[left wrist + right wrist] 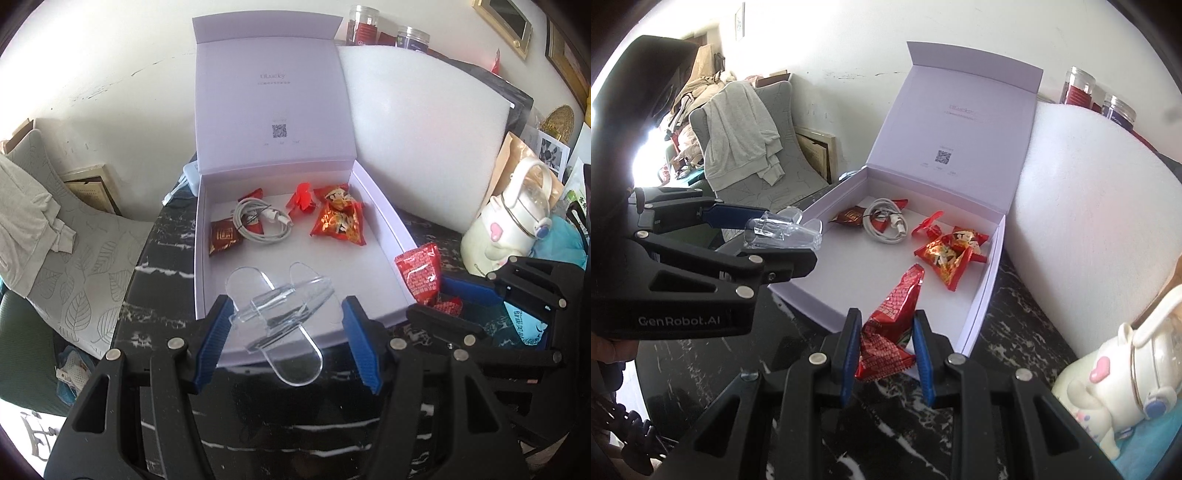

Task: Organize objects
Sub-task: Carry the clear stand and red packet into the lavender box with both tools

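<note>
The open white gift box [207,258] sits on the dark marbled worktop [155,280] with its lid propped upright at the far side, so the tray is open to be filled from the near side. Everything already sorted lies toward the far end of the box: a coiled white charging cable [258,225] over two dark-red sachets at the far left, a small red plastic fan [302,201] near the far middle, and a red-and-gold snack packet [340,221] at the far right. The near half of the box is bare, probably kept free for the next items.

The left gripper [286,332] hangs over the near rim of the box with a clear acrylic stand [280,314] between its blue fingers [214,339]. The fingers stand fairly wide, and I cannot tell whether they actually press on the stand or it lies across the box's rim.

The right gripper [886,350] is at the box's near right corner, its fingers narrowed onto a red snack pouch [890,325], pinched at its lower half so the free end points into the box, apparently ready to be dropped in.
</note>
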